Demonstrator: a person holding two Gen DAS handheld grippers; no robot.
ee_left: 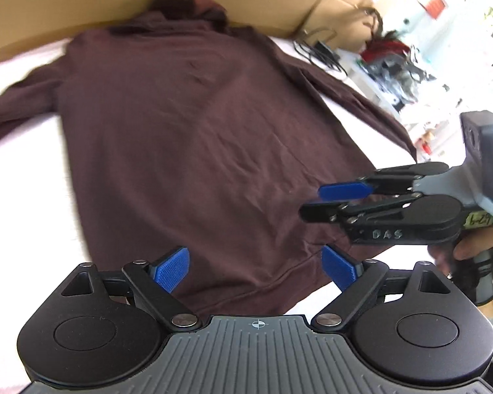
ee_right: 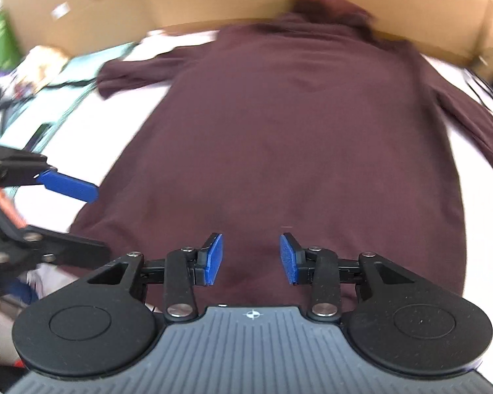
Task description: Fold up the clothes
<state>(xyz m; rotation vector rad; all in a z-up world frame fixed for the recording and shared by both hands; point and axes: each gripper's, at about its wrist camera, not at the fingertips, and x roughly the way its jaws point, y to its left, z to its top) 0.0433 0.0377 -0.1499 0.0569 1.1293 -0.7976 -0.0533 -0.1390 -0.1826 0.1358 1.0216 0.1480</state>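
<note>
Looking down both grippers, you see the shirt (ee_left: 194,151) spread flat on the white table (ee_left: 26,197), collar against the cardboard box (ee_left: 82,10) at the far edge and sleeves out to either side. Your left gripper (ee_left: 256,267) hangs over the near hem with its blue pads (ee_left: 172,271) wide apart and nothing between them. Your right gripper (ee_right: 251,259) hangs over the lower middle of the shirt, pads (ee_right: 213,259) apart by a narrower gap, no cloth pinched. In the left wrist view the right gripper enters from the right, above the hem corner, a hand (ee_left: 470,249) on its handle. Both views are blurred, so whether either tool touches the fabric cannot be told. Cables (ee_left: 318,51) and clutter lie beyond the right sleeve.
</note>
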